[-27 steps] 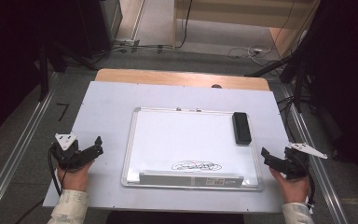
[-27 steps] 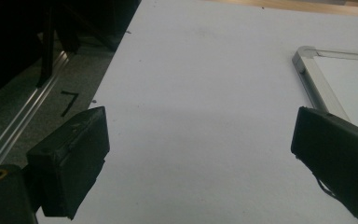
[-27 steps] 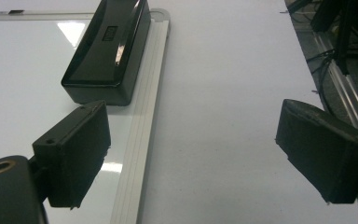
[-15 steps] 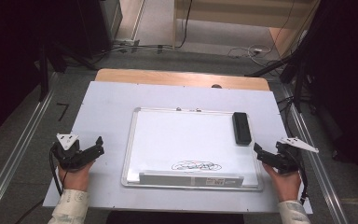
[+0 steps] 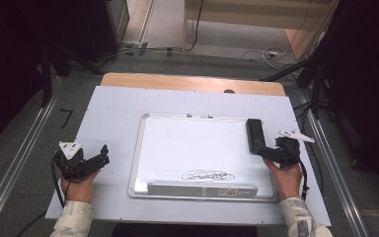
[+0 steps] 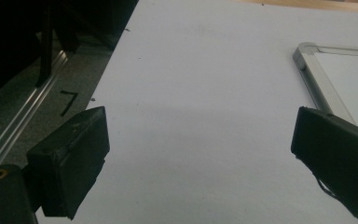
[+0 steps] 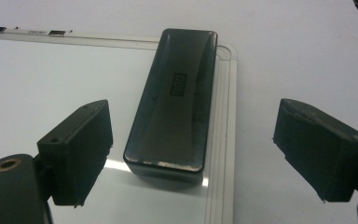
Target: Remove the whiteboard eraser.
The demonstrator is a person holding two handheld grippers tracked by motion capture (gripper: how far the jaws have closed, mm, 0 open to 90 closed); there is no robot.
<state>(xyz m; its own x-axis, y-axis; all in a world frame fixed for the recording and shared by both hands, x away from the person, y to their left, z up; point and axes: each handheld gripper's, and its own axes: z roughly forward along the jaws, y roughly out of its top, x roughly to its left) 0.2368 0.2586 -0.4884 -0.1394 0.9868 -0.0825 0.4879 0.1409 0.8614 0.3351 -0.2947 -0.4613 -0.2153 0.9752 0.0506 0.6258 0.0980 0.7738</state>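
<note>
Eraser point(image 7: 172, 102) lying on right edge of whiteboard point(image 5: 197, 148), between spread right tongs point(image 7: 193, 154), untouched. Left tongs point(image 6: 200, 154) gaping over worktop point(image 6: 200, 70), left of whiteboard.

Your right gripper point(image 5: 265, 150) sits at the black eraser point(image 5: 255, 136) on the whiteboard point(image 5: 177, 148); your left gripper point(image 5: 101, 157) rests well apart.
</note>
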